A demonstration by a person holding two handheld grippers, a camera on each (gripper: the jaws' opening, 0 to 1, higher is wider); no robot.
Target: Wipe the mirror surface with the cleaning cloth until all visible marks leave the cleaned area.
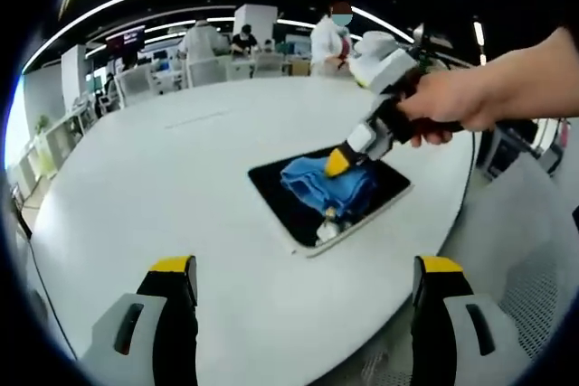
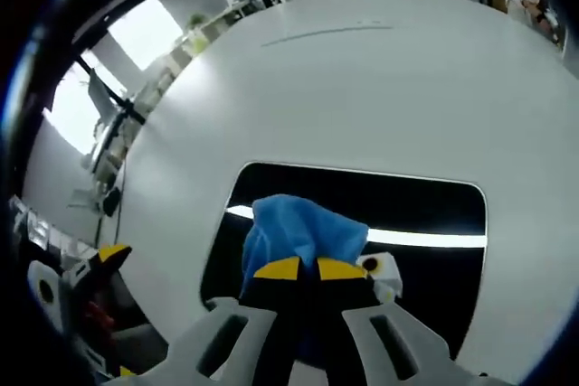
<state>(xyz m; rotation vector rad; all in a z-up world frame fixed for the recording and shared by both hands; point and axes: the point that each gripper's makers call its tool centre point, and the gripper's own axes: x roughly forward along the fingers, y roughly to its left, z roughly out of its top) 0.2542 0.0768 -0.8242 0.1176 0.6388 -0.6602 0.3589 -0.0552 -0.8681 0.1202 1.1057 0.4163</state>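
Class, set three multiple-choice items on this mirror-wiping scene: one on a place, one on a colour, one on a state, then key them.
1. Where does the flat dark rectangular mirror lie?
A. on the round white table
B. on a chair
C. on the floor

2. What colour is the crumpled cleaning cloth?
A. red
B. blue
C. green

3. How do the right gripper's jaws stand?
A. wide open
B. shut on the cloth
C. shut on nothing

Key: 1 A, white tabletop surrounds the mirror; 2 B, both views show blue; 3 B, the yellow tips meet on the cloth, while the left gripper stands open.
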